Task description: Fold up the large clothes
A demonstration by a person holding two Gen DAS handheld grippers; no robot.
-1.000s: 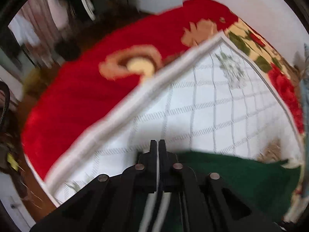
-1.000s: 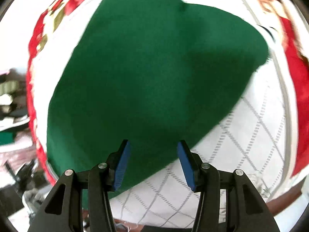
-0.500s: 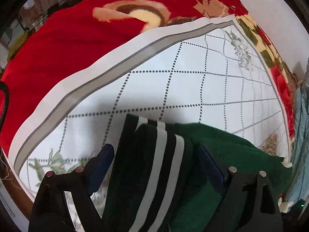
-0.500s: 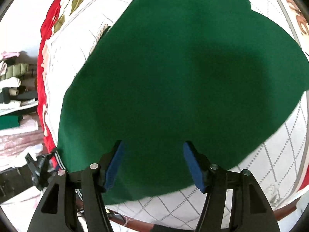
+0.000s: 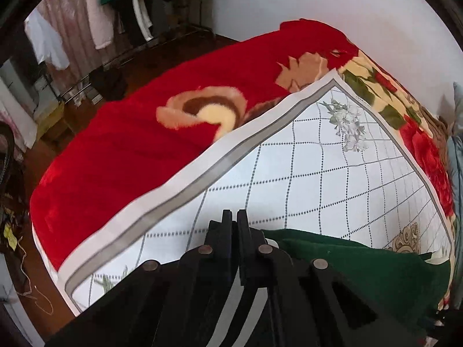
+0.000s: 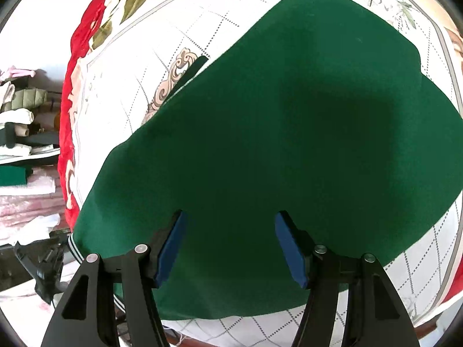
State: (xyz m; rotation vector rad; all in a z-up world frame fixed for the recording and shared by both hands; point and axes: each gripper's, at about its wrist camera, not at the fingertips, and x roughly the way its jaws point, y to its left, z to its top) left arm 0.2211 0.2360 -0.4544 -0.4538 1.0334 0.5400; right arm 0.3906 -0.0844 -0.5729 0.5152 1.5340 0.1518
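Note:
A large dark green garment lies spread on a white diamond-patterned sheet. Its black-and-white striped hem shows under my left gripper, with green cloth to the right. My left gripper is shut on the striped hem and holds it above the sheet. My right gripper is open, its blue pads hovering over the near part of the green garment and holding nothing.
A red floral blanket covers the bed beyond the sheet. A clothes rack with hanging garments stands by the far wall. Folded clothes pile up to the left in the right wrist view. Wood floor lies below the bed edge.
My left gripper was open over the striped hem half a second ago; it has shut on it and lifted. My right gripper has stayed open and shifted over the green garment.

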